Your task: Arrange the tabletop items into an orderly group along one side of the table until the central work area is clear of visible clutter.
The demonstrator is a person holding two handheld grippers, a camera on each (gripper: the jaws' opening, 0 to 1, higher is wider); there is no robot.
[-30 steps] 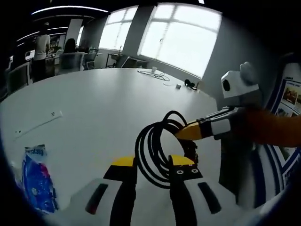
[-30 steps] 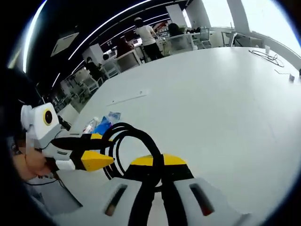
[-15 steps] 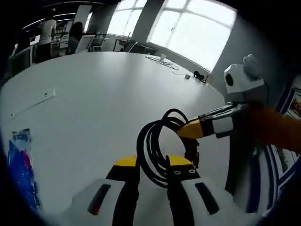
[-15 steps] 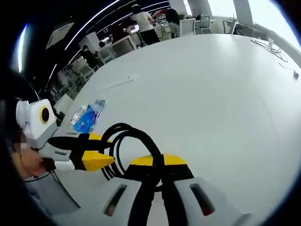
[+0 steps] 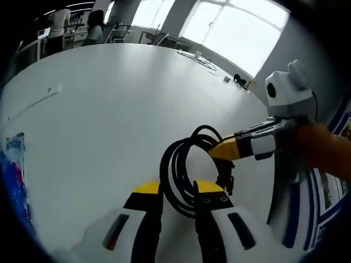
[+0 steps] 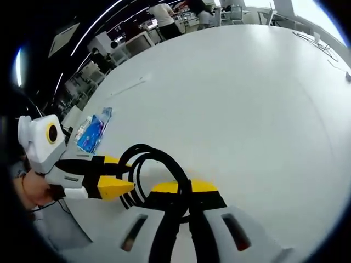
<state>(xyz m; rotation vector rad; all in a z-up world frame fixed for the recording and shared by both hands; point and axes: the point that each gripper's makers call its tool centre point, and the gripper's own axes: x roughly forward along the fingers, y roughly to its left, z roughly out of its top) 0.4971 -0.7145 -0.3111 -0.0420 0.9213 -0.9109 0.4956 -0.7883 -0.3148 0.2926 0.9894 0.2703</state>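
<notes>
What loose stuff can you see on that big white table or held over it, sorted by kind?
Coiled black cable, held in both tongs: 1
Blue packets: 1
Cable tangles at the far edge: 1
Small dark items at the far edge, too small to identify: 1
Total: 4

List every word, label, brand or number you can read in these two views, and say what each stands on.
None can be read.
Blue packet on the white table: print on it, too small and blurred.
Poster with blue stripes beside the table: panels too blurred.
Black cable coil, left tool, right tool: no lettering seen.
</notes>
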